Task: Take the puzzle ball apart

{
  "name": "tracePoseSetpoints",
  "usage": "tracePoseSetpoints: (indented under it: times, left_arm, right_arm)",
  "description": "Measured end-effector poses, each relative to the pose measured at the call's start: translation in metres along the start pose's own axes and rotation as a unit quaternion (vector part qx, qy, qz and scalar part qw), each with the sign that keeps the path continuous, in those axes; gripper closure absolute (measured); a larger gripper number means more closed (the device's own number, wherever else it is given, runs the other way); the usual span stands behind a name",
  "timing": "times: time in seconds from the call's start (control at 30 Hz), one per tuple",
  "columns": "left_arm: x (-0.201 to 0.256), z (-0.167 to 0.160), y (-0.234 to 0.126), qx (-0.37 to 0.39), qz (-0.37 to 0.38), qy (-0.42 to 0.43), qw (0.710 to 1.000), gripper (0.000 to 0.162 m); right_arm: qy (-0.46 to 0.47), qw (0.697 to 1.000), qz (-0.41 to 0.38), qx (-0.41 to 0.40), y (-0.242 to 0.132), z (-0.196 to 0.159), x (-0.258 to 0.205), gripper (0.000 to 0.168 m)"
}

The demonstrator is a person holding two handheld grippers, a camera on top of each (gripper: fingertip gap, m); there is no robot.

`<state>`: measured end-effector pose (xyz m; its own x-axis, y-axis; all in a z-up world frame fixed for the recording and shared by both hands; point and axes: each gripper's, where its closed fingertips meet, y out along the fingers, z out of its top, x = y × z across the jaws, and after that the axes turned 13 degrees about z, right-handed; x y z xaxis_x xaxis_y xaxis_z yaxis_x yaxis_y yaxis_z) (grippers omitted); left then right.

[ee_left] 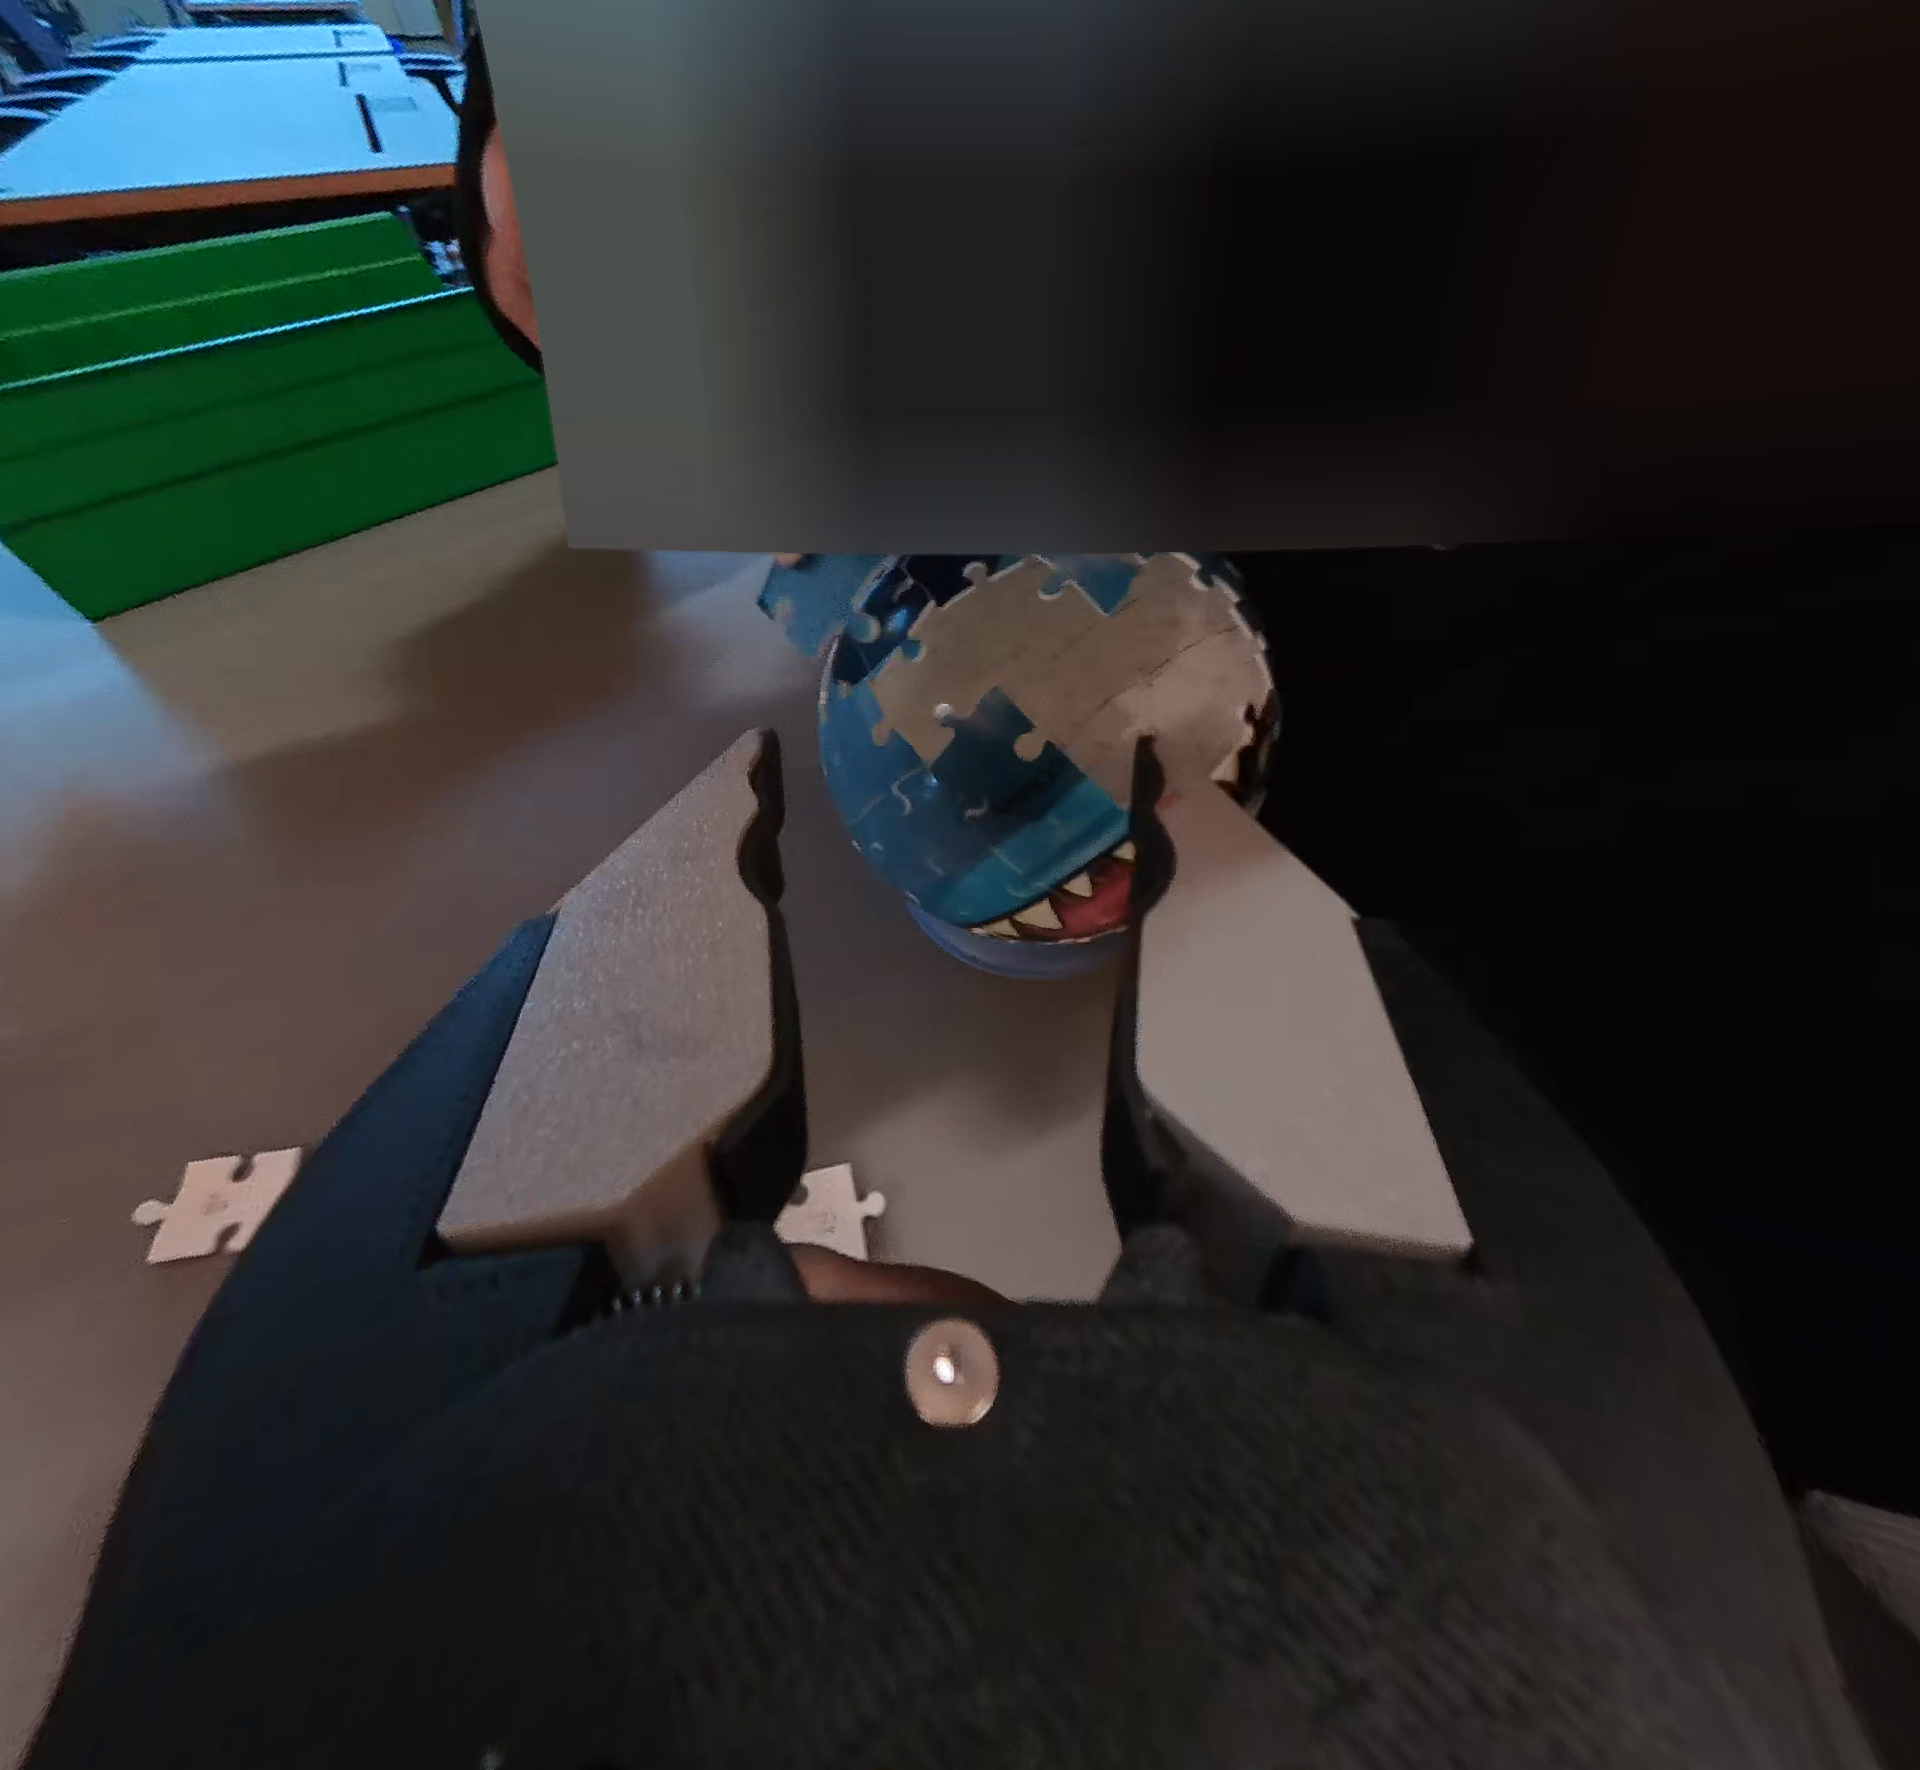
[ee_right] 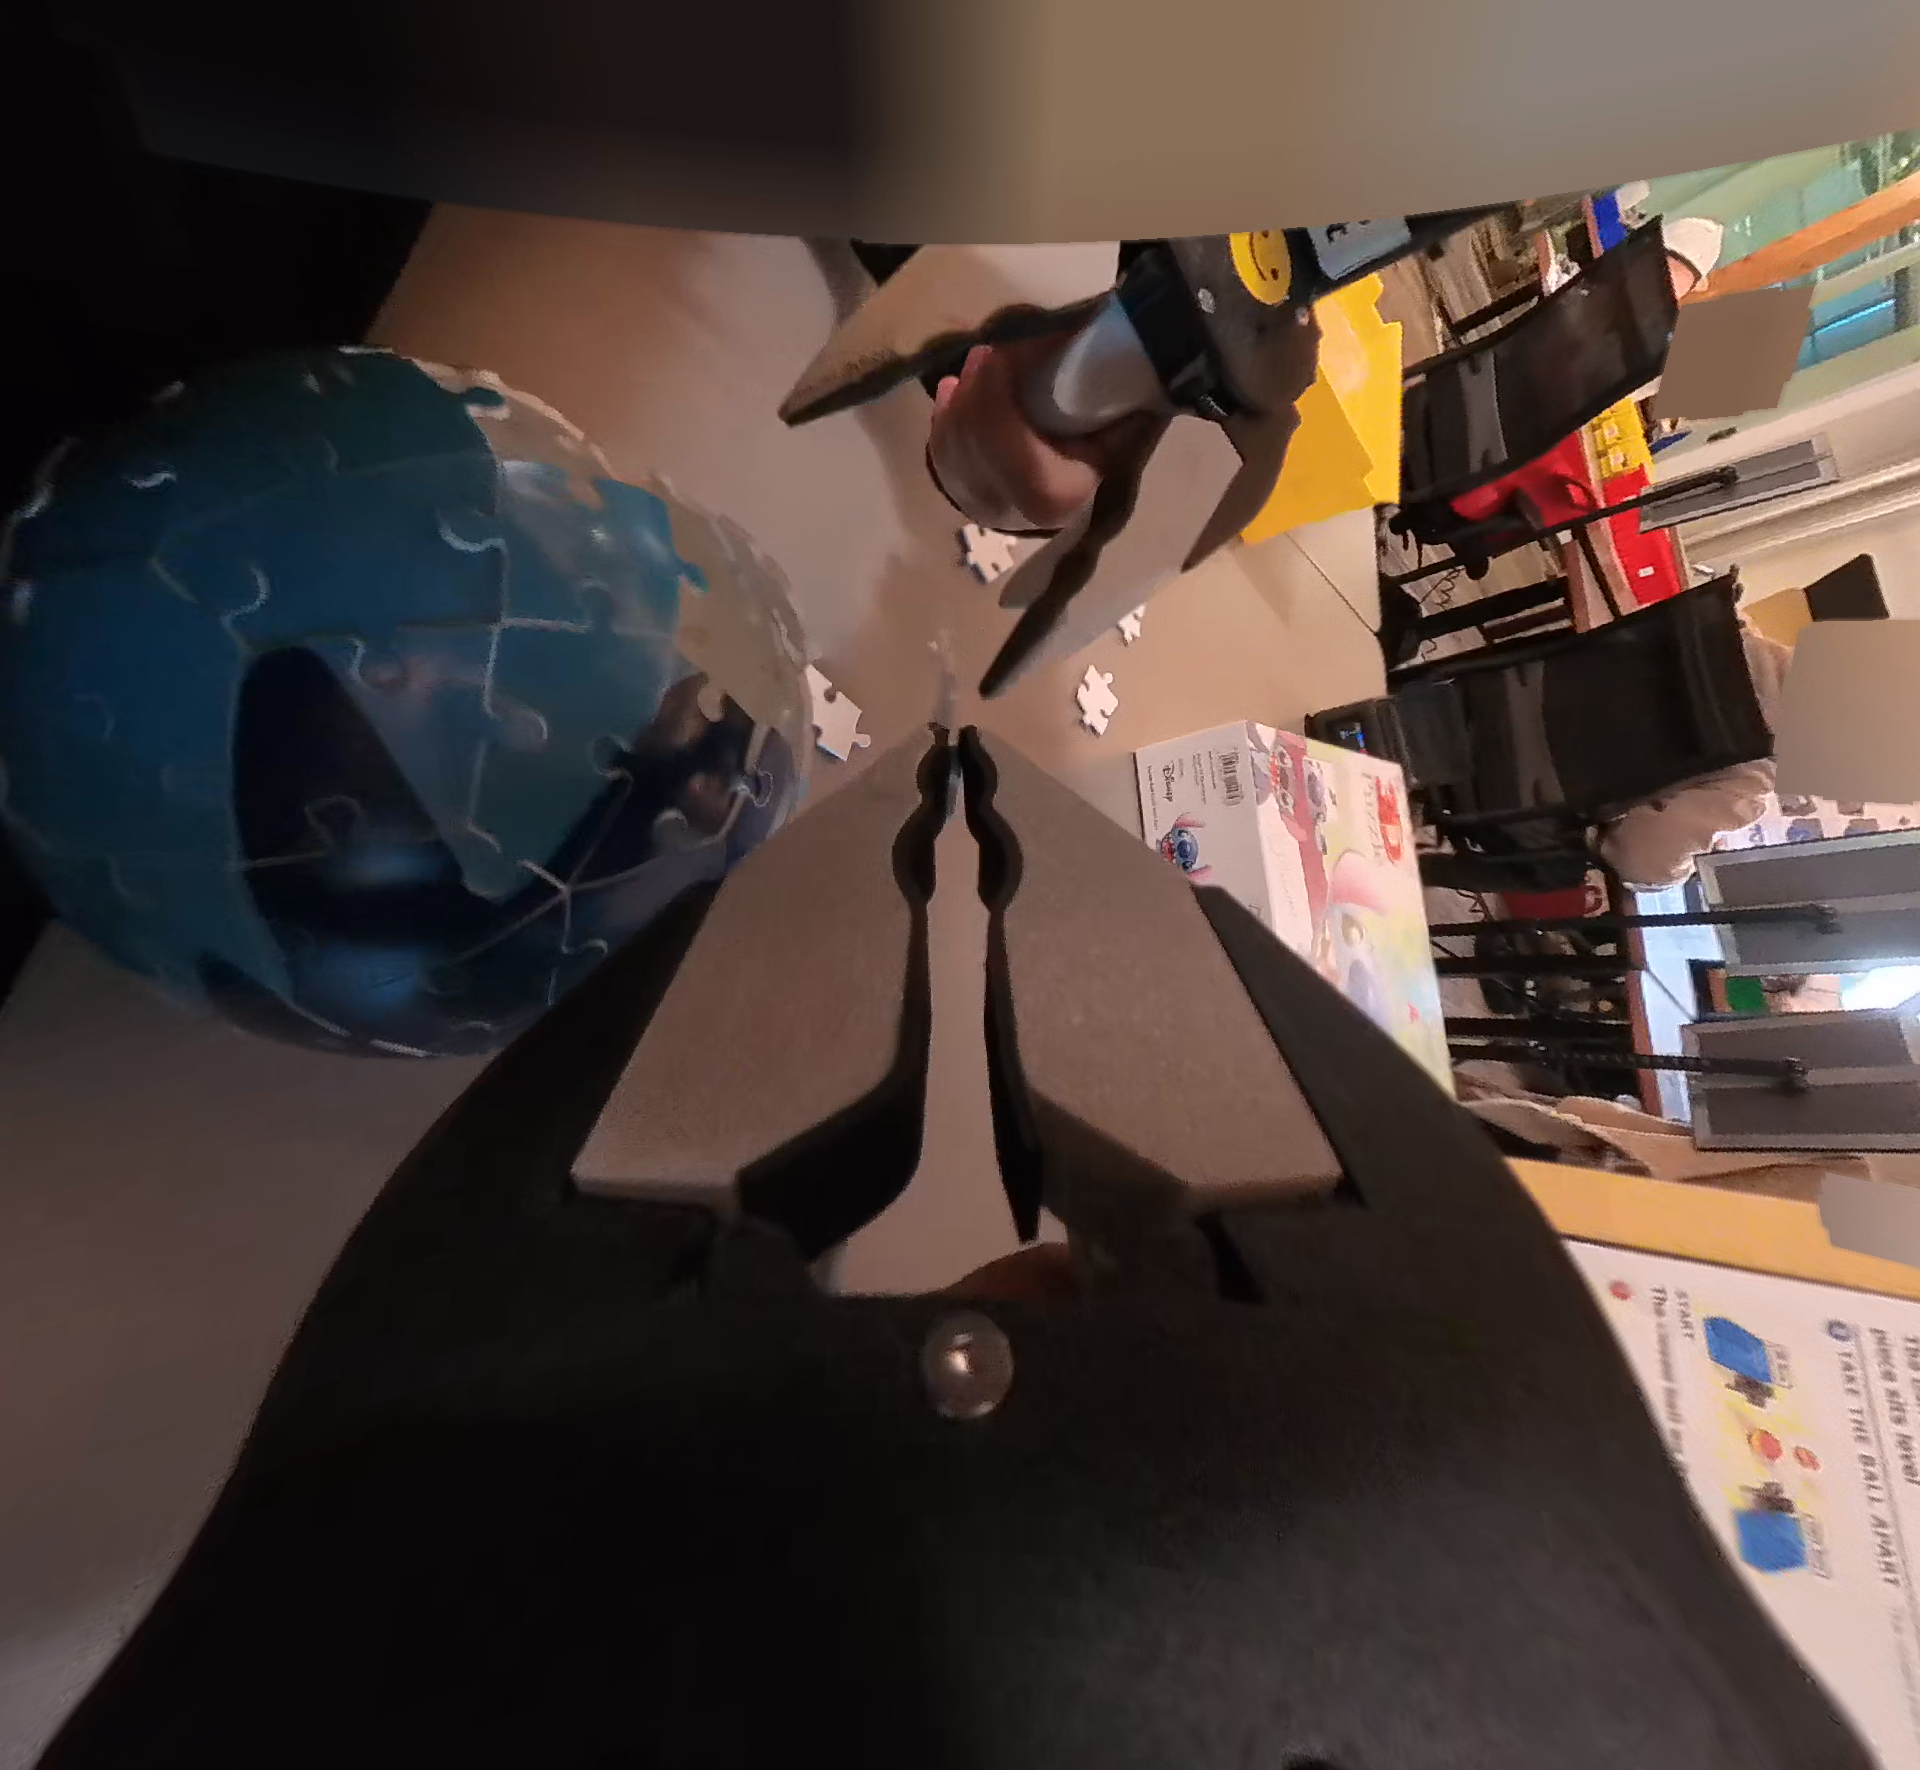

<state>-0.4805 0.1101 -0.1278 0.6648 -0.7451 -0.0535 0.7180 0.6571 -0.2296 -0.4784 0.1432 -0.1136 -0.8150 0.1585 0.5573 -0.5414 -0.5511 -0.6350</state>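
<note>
The puzzle ball [ee_left: 1049,754] is a blue sphere with a toothy mouth. Part of its shell is open. It rests on the table [ee_left: 364,785], loose pieces [ee_right: 1096,697] nearby.

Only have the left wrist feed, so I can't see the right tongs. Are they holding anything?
Observer: Yes. The right tongs are shut on a thin pale puzzle piece, held edge-on at the tips.
Operator: Near the puzzle ball?
Observer: Beside it, tips clear of it. The puzzle ball sits at the left of that view, with a dark gap in its blue side.
Operator: More loose pieces than my two?
Observer: At least three pale loose pieces lie beyond the tips, near a colourful puzzle box.
</note>
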Motion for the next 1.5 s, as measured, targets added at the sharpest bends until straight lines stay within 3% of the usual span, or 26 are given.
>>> tracePoseSetpoints:
  times: [0.17, 0.3, 0.37, 0.47, 0.63, 0.97, 1.07, 1.13, 1.27, 1.5]
  left_arm:
    - [-0.004, 0.001, 0.009, -0.006, 0.028, 0.020, 0.999, 0.097]
    - [-0.026, 0.011, 0.013, -0.003, 0.100, 0.043, 0.994, 0.106]
    - [-0.046, 0.021, 0.014, 0.003, 0.163, 0.050, 0.985, 0.119]
    - [-0.064, 0.027, 0.013, -0.009, 0.218, 0.030, 0.975, 0.125]
    - [-0.056, 0.033, 0.008, -0.012, 0.234, 0.007, 0.972, 0.137]
    - [-0.028, 0.053, 0.014, -0.018, 0.226, -0.084, 0.970, 0.158]
    - [-0.025, 0.057, 0.015, -0.017, 0.228, -0.132, 0.965, 0.161]
    - [-0.027, 0.056, 0.012, -0.014, 0.238, -0.149, 0.960, 0.162]
    - [-0.033, 0.058, 0.003, 0.018, 0.241, -0.203, 0.949, 0.162]
    - [-0.035, 0.053, 0.002, 0.012, 0.250, -0.212, 0.945, 0.162]
  right_arm:
    - [-0.034, 0.999, -0.019, -0.025, 0.001, 0.002, 0.003, 0.168]
    - [0.090, 0.992, -0.052, 0.074, -0.010, 0.004, 0.032, 0.168]
    - [0.224, 0.965, -0.028, 0.135, -0.006, -0.004, 0.046, 0.168]
    - [0.403, 0.891, 0.032, 0.206, 0.003, -0.010, 0.053, 0.168]
    - [0.535, 0.788, 0.089, 0.291, -0.002, -0.002, 0.048, 0.168]
    - [0.568, 0.731, 0.115, 0.361, -0.023, 0.015, 0.028, 0.168]
    - [0.562, 0.734, 0.122, 0.361, -0.028, 0.018, 0.024, 0.165]
    - [0.554, 0.747, 0.099, 0.354, -0.033, 0.013, 0.027, 0.158]
    - [0.540, 0.773, 0.056, 0.327, -0.035, 0.002, 0.026, 0.161]
    - [0.516, 0.791, 0.030, 0.327, -0.033, 0.007, 0.031, 0.160]
